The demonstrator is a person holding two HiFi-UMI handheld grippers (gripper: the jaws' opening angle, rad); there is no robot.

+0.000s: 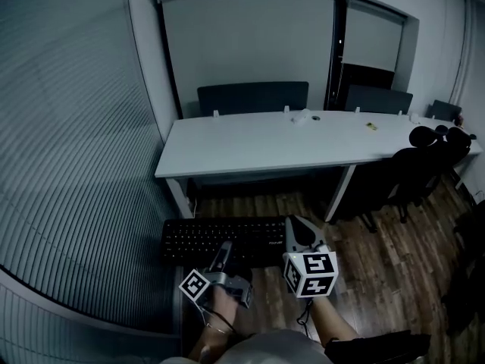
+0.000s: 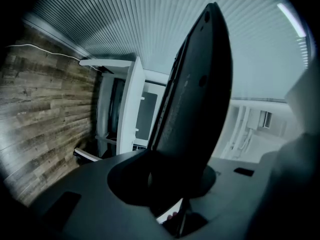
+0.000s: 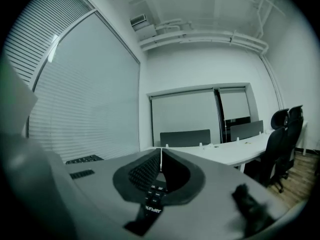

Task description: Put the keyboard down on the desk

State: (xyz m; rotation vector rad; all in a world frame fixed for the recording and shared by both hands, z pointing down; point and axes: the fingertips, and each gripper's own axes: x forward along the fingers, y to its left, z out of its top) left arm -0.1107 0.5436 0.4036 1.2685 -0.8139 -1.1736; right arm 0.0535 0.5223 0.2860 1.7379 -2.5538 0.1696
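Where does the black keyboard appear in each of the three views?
Head view: keyboard low at centre, below the white desk.
Left gripper view: keyboard is the tall dark shape at centre; white desk at left.
Right gripper view: keyboard at bottom centre; white desk at right.
Shared landmark: the white desk.

The keyboard is showing black with pale key legends. The bench is looking white, the floor brown wood-grain planks, the chairs black, the blinds grey-striped.

The white desk carries a small white object.
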